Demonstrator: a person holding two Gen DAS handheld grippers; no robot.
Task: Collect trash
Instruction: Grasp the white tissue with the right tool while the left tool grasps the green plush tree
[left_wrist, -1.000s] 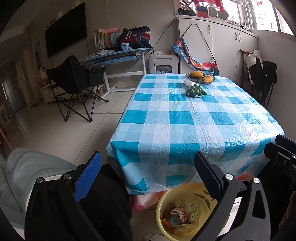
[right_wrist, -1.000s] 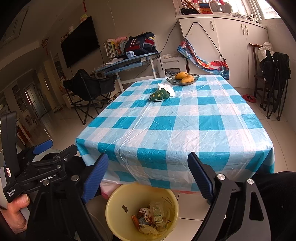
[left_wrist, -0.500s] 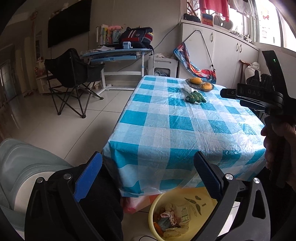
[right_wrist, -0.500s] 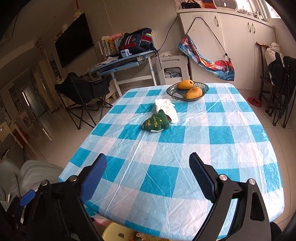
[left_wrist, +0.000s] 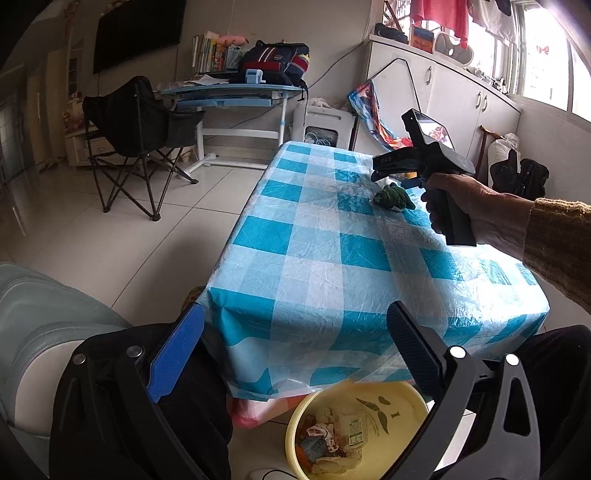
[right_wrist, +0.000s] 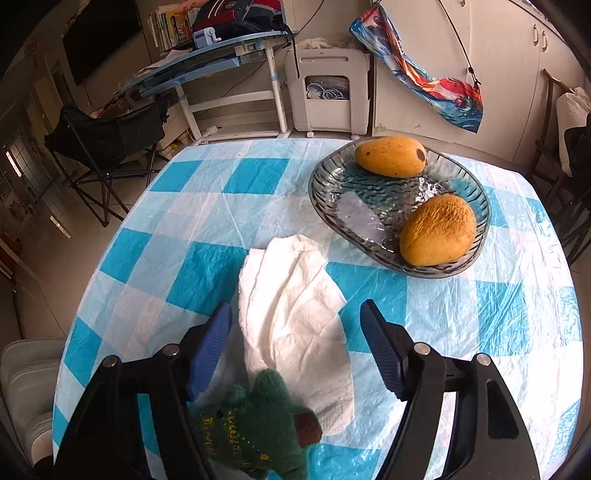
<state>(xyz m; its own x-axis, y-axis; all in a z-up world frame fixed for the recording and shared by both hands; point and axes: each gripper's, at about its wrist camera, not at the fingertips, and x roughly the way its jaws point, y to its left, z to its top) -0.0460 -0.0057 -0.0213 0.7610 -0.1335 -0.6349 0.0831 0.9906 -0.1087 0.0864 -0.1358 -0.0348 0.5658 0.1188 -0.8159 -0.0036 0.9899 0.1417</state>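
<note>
1. At the lower middle of the right wrist view, a crumpled white paper towel (right_wrist: 295, 314) lies flat on the checked table (right_wrist: 480, 314); I judge it the trash to collect. Its near end tucks under a green knitted toy (right_wrist: 255, 424).
2. Straddling the towel, the right gripper (right_wrist: 295, 325) hangs with its jaws wide apart and nothing between them. Whether the fingers touch the table I cannot tell.
3. Just beyond, at the upper right of that view, a glass dish (right_wrist: 332, 177) holds two mangoes (right_wrist: 437, 230).
4. Low in the left wrist view, the left gripper (left_wrist: 295, 350) is also wide open and empty, off the near table edge, above a yellow bin (left_wrist: 388, 402) on the floor that already holds scraps.
5. Risks from here:
   - Closing could catch the toy along with the towel, since they overlap.
   - The pads could pinch the thin plastic table cover and drag it, shifting the dish.
   - A shallow pinch on limp paper may slip or tear on the way to the bin.
</note>
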